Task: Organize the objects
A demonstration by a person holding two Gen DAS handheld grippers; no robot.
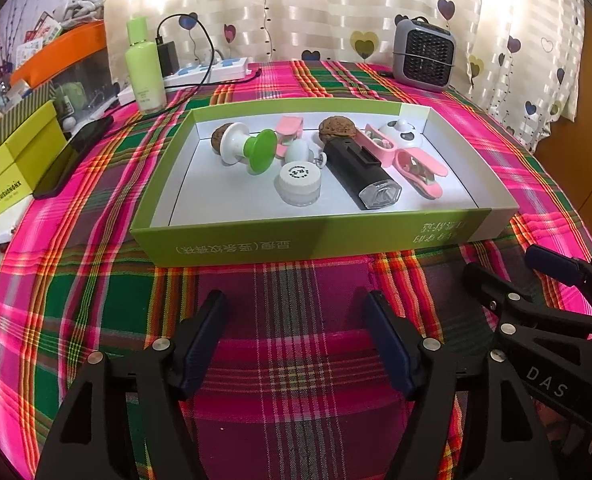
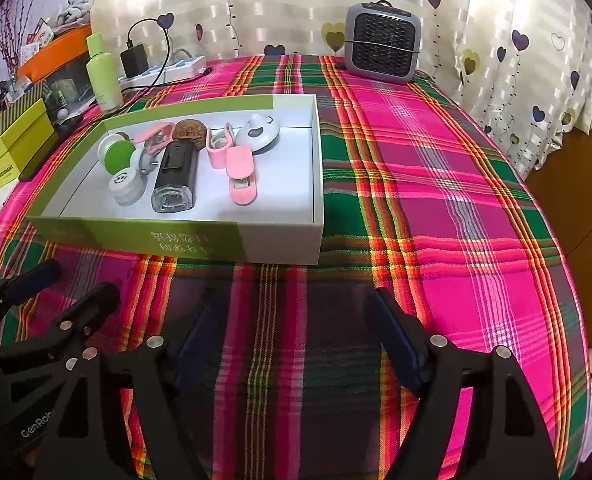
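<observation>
Task looks near done: small items all lie in the box [image 1: 312, 236], bare tablecloth [image 2: 436, 184] around it; left gripper [image 1: 296, 308] and right gripper [image 2: 296, 304] gape empty.

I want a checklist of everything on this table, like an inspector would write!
Surface: plaid tablecloth, bare in front of the grippers.
Job's things: open green box holds a black device, small white jar, green-and-white massager, pink clips, walnuts.
Clutter: green bottle, phone, yellow-green boxes at the left.
Grippers: left gripper and right gripper open, both empty, over the cloth.
Cables: black charger cord at the power strip.
Surroundings: heart-print curtain, small grey heater.
</observation>
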